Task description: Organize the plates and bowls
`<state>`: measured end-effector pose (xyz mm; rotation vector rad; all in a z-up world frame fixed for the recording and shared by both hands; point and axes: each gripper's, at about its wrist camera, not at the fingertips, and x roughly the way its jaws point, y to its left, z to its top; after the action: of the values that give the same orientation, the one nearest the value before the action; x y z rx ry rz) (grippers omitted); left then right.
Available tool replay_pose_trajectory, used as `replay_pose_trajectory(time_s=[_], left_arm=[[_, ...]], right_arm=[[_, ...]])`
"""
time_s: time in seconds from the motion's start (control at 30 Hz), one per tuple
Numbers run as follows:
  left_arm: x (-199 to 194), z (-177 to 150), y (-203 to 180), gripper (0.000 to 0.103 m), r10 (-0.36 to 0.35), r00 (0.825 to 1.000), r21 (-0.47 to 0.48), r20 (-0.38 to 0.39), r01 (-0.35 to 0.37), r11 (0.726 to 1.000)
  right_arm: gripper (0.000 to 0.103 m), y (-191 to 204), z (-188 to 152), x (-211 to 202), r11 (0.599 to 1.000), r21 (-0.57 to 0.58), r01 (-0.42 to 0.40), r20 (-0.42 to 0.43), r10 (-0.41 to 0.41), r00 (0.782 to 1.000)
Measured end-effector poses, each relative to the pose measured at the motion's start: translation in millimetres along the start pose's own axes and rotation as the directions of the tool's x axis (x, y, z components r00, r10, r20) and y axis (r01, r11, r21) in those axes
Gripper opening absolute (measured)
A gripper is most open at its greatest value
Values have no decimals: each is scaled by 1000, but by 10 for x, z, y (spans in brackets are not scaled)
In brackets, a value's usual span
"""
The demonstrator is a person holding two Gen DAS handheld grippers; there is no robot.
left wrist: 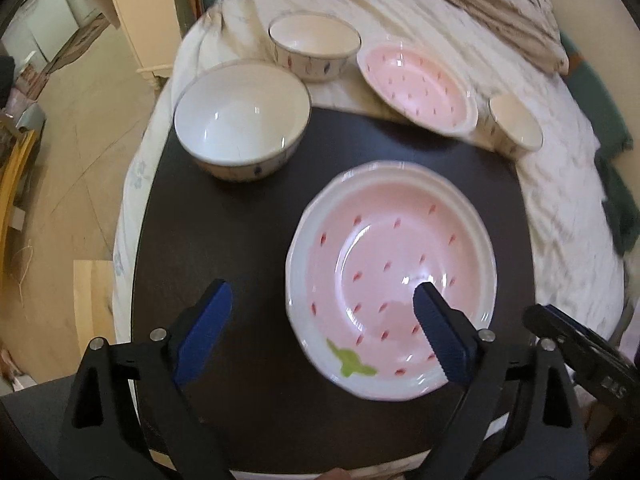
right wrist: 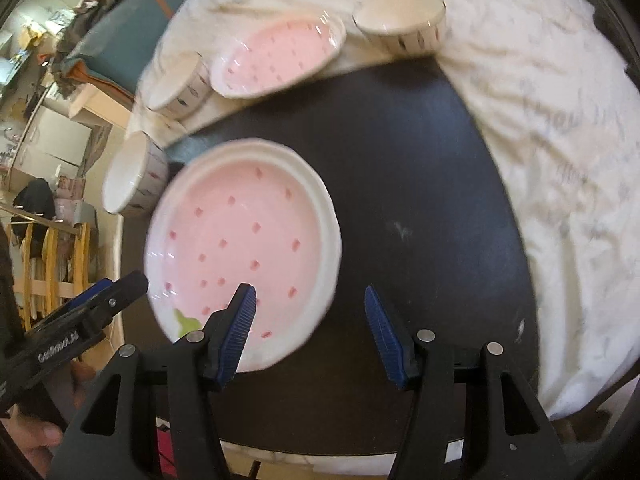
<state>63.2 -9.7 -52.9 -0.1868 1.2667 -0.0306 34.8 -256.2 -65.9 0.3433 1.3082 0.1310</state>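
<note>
A pink strawberry plate [left wrist: 392,276] lies on the dark mat [left wrist: 240,240]; it also shows in the right wrist view [right wrist: 240,248]. My left gripper [left wrist: 322,300] is open above the plate's left rim, one fingertip over the plate. My right gripper [right wrist: 310,300] is open above the plate's right rim. A large white bowl [left wrist: 242,120] stands on the mat's far left. A second pink plate [left wrist: 418,86], a patterned bowl [left wrist: 314,46] and a small bowl [left wrist: 516,126] rest on the white cloth [left wrist: 560,208] beyond.
The right gripper's body [left wrist: 580,348] shows at the left view's right edge; the left gripper's body [right wrist: 80,320] shows at the right view's left edge. White cloth [right wrist: 560,120] borders the mat. The floor and furniture lie to the left.
</note>
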Motion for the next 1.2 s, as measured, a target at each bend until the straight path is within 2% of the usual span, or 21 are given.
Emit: replay_pose_trajectory(time_s=[0.2,0.33,0.47,0.7,0.87,0.93,1.03,1.1,1.17,1.2], left_arm=[[-72,227,-169,90,9,999,-9,44,-8,1000],[-129,449,-286,90,55,994,24,92,-57,998],[-39,749,-283,90,66,996,-4,62,-66,998],[219,1094,-375,90,75,995,25,62,-77,997],[367,1191,-378,90,96,992,38,82,-99,994],[441,1228,-381,90,97,993,33,66,-99,995],[519,1271,-408,90,96,994,56,43,-99,994],[546,1291,-410,90,106,994,63,41,-109,992],[573,1311,-382,90,109,993,55,35,-111,992],[584,1315,-363,90,110,993,47,34,-111,993]], right_arm=[[61,-63,232,-308,999,13,-48,60,47,997],[61,-185,439,-354,997,33,-75,68,72,995],[61,-335,740,-305,992,81,-94,72,88,993],[61,-590,1241,108,962,219,-161,55,152,987],[61,-502,1551,490,958,216,-191,51,184,982],[61,-465,1669,644,946,235,-223,51,217,975],[60,-416,1849,867,944,246,-219,39,216,976],[55,-398,1940,1034,943,255,-213,34,211,977],[36,-397,1991,1179,942,262,-209,11,214,977],[34,-384,2008,1246,942,260,-213,-1,221,975]])
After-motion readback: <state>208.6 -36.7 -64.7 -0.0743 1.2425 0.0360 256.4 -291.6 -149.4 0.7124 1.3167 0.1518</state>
